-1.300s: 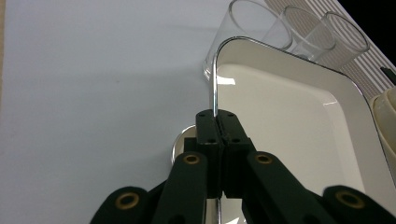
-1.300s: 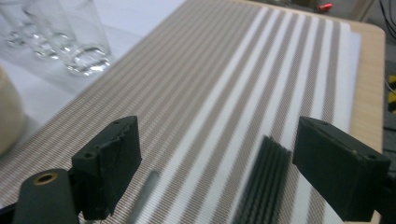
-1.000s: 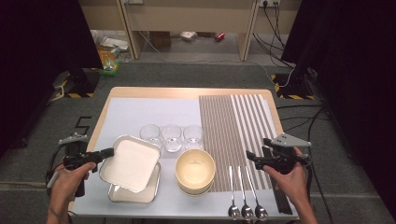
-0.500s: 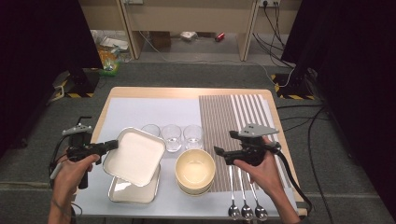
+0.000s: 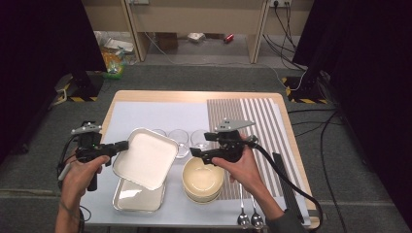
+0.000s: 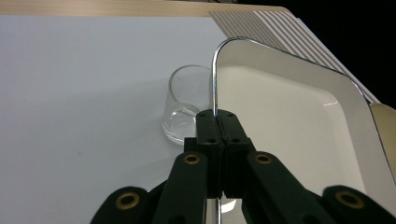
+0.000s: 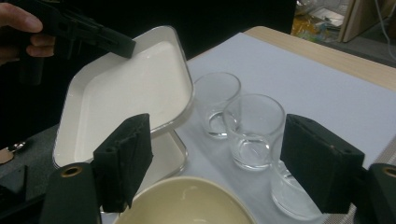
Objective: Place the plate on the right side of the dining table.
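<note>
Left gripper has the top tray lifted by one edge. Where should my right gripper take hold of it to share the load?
Take the raised tray by its thin rim on the side facing the bowls, opposite the left gripper. The right gripper comes in level from that side; the tilt lifts the rim clear of the tray below.

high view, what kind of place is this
Probably a lab or studio set up for recording, not a home: dark curtains flank the table, hazard-taped stands sit beside it, and cables run to wall sockets.
</note>
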A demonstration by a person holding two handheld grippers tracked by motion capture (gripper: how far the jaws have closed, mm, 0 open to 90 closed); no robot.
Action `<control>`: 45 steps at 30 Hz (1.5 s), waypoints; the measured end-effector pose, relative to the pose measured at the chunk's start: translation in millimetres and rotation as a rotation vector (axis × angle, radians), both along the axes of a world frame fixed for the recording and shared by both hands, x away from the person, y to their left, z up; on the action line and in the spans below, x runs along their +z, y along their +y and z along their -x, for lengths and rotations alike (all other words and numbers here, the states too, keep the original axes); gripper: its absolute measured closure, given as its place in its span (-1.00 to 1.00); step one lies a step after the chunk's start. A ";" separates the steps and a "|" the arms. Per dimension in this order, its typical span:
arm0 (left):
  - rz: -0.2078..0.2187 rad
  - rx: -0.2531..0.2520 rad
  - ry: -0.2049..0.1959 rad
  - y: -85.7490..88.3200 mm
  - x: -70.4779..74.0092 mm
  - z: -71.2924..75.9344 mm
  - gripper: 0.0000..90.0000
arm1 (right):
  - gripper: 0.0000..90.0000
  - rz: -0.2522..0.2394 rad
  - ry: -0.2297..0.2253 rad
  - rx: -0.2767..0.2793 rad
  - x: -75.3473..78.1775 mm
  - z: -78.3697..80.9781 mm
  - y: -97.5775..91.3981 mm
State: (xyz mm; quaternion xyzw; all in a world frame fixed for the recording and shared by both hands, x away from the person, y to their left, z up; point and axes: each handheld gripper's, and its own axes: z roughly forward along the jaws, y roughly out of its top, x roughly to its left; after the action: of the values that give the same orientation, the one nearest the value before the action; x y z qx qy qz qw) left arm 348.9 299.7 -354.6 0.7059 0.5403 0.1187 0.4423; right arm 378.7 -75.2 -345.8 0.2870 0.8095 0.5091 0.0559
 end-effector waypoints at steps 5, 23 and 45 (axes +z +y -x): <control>0.002 -0.002 -0.008 -4.4 3.3 -1.8 0.97 | -0.27 -0.017 0.049 0.025 -2.2 -6.6 16.9; 0.011 -0.013 -0.021 -12.9 12.2 -4.9 0.97 | 0.18 -0.045 0.144 0.049 -15.7 -24.1 37.1; 0.021 -0.023 -0.058 -12.8 21.6 0.8 0.96 | 0.58 -0.202 0.260 0.033 -20.8 -29.8 43.0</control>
State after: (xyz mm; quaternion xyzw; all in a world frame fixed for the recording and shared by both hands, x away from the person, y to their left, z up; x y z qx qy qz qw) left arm 348.2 286.9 -333.0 0.7037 0.5204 0.1281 0.4665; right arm 408.4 -32.2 -366.6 0.3411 0.7594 0.5472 -0.0867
